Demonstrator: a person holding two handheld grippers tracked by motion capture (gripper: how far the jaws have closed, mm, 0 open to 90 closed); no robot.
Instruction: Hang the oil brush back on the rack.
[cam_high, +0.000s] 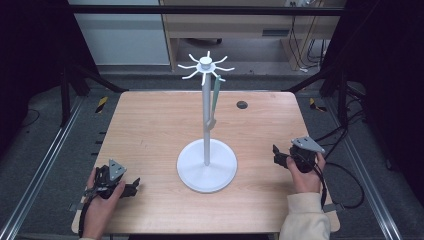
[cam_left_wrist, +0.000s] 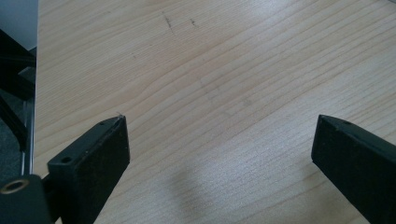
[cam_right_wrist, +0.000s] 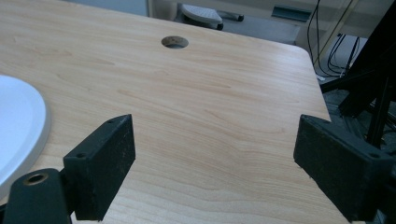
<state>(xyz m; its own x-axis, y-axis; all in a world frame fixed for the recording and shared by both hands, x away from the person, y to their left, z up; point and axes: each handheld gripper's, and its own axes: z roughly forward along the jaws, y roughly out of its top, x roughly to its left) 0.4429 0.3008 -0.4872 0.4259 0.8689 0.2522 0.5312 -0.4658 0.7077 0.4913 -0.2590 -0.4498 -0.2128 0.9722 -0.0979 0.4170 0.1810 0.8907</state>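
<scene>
Resting low on the near part of a wooden table (cam_high: 150, 120), two hand-held grippers sit well apart, one at each side. The left gripper (cam_high: 131, 188) lies near the front left corner, its jaws spread wide with bare wood between them. The right gripper (cam_high: 276, 155) sits near the right edge, jaws likewise spread and holding nothing, with the white round base (cam_right_wrist: 18, 126) of a stand just off to its side. Between the two, at the table's middle, rises that white stand (cam_high: 206, 125), a tall pole topped with a ring of hooks. A pale green utensil (cam_high: 215, 102) hangs from one hook on the far right side, dangling beside the pole. This looks like a pause with both tools idle. Judging from the layout, the next move would call for raising the right gripper to the utensil's handle and closing on it.
</scene>
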